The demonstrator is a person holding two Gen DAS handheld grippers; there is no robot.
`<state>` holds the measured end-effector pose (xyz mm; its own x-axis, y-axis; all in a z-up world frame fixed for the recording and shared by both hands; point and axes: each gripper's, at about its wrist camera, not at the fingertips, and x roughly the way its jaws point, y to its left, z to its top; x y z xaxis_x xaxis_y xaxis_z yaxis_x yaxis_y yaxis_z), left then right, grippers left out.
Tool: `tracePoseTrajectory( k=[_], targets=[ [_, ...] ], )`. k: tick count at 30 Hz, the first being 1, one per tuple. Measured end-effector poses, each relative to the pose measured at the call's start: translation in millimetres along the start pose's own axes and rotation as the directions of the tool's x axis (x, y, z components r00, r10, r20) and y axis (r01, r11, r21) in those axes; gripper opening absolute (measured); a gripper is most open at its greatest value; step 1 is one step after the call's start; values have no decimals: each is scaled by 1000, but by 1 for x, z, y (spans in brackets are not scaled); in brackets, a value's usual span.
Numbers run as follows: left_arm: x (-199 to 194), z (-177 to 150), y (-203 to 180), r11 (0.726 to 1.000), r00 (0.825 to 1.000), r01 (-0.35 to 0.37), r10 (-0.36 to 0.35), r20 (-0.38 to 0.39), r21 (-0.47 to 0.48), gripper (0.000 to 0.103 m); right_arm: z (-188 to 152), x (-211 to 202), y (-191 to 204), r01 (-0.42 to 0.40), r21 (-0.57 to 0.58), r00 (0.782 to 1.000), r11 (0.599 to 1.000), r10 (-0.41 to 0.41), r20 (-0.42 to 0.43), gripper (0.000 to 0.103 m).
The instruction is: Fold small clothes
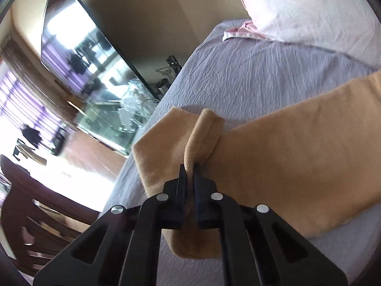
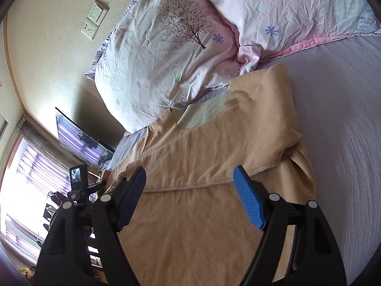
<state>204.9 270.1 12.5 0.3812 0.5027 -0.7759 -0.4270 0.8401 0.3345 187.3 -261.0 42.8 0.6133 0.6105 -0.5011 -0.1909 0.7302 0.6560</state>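
A: Left gripper (image 1: 189, 166), nearest the lens in the left wrist view: we see its two black fingers (image 1: 181, 186) pressed close together on a raised fold of the tan garment (image 1: 285, 152); the pinched cloth rises between them into a rounded ridge just beyond the tips.

B: Right gripper (image 2: 190, 174), in the right wrist view: we find its blue-padded fingers (image 2: 248, 202) spread wide apart, gripping nothing, poised above the garment's lower half; whether the tips touch the cloth we cannot tell.

A: Where the garment lies: we see it spread along the grey-lilac bedsheet (image 1: 250, 71), reaching from the lifted fold across to the right edge of the left wrist view.

B: We agree; in the right wrist view the garment (image 2: 202, 226) lies flat with its V-shaped neckline (image 2: 190, 119) pointing away from us, one sleeve (image 2: 281, 119) folded in over the body; a seam crosses just beyond the fingertips.

A: Farther off: the neckline end lies beside a pale tree-print pillow (image 2: 166, 54); a pink flowered quilt (image 2: 285, 12) lies past it.

B: Farthest: a wall switch panel (image 2: 94, 21) on the cream wall; a dark television screen (image 1: 81, 54) beside the bed; a wooden chair (image 1: 35, 226) at the left wrist view's lower left.
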Motion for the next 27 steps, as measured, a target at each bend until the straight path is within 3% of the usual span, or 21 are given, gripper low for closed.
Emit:
tracePoseTrajectory(
  k=[2, 3, 4, 6, 8, 10, 11, 12, 13, 15, 16, 17, 21, 22, 23, 24, 25, 27],
  targets=[
    [-11, 2, 9, 991, 993, 114, -112, 32, -67, 4, -1, -2, -2, -7, 6, 1000, 1000, 7, 0, 76],
    [-21, 6, 13, 975, 979, 202, -197, 59, -97, 4, -1, -2, -3, -11, 10, 1000, 1000, 11, 1, 76],
    [-31, 9, 11, 965, 969, 242, -235, 77, -102, 4, -1, -2, -4, -18, 14, 1000, 1000, 18, 1, 76],
    [-69, 20, -3, 922, 919, 378, -363, 155, -82, 4, -1, -2, -4, -31, 17, 1000, 999, 31, 3, 76],
    [-110, 31, -29, 859, 844, 510, -494, 209, -32, 4, 0, -3, -4, -41, 17, 999, 999, 41, 11, 76],
    [-150, 38, -68, 770, 742, 637, -626, 240, 39, 4, 1, -9, -7, -52, 30, 998, 998, 51, 33, 76],
    [-172, 40, -96, 709, 676, 700, -696, 243, 86, 4, 2, -13, -9, -53, 41, 998, 998, 51, 47, 76],
    [-196, 39, -135, 632, 596, 762, -770, 229, 143, 4, 2, -16, -12, -51, 49, 997, 998, 48, 56, 76],
    [-213, 35, -167, 572, 538, 799, -817, 206, 183, 4, 3, -22, -16, -45, 60, 997, 997, 41, 70, 76],
    [-237, 24, -226, 477, 452, 848, -879, 154, 233, 4, 3, -34, -27, -32, 89, 995, 996, 23, 96, 76],
    [-245, 17, -260, 434, 418, 865, -901, 117, 252, 4, 3, -39, -33, -25, 103, 994, 994, 14, 106, 76],
    [-251, 9, -290, 418, 410, 867, -908, 90, 270, 4, 0, -46, -40, -14, 120, 993, 993, 0, 115, 76],
    [-247, -15, -372, 437, 462, 829, -887, 15, 349, 4, -12, -62, -57, 26, 153, 990, 988, -47, 130, 76],
    [-243, -20, -383, 447, 481, 815, -877, -1, 370, 4, -13, -65, -60, 34, 157, 990, 987, -55, 133, 76],
    [-238, -28, -396, 471, 519, 786, -855, -12, 401, 4, -14, -68, -64, 45, 164, 988, 985, -68, 137, 76],
    [-233, -31, -403, 485, 544, 770, -838, -30, 415, 4, -13, -69, -67, 46, 174, 988, 984, -71, 139, 76],
    [-226, -32, -405, 486, 555, 771, -830, -60, 411, 4, -12, -70, -70, 36, 186, 988, 982, -63, 140, 76],
    [-218, -34, -394, 481, 550, 786, -831, -83, 389, 6, -6, -67, -74, -4, 214, 990, 977, -26, 139, 76]
  ],
)
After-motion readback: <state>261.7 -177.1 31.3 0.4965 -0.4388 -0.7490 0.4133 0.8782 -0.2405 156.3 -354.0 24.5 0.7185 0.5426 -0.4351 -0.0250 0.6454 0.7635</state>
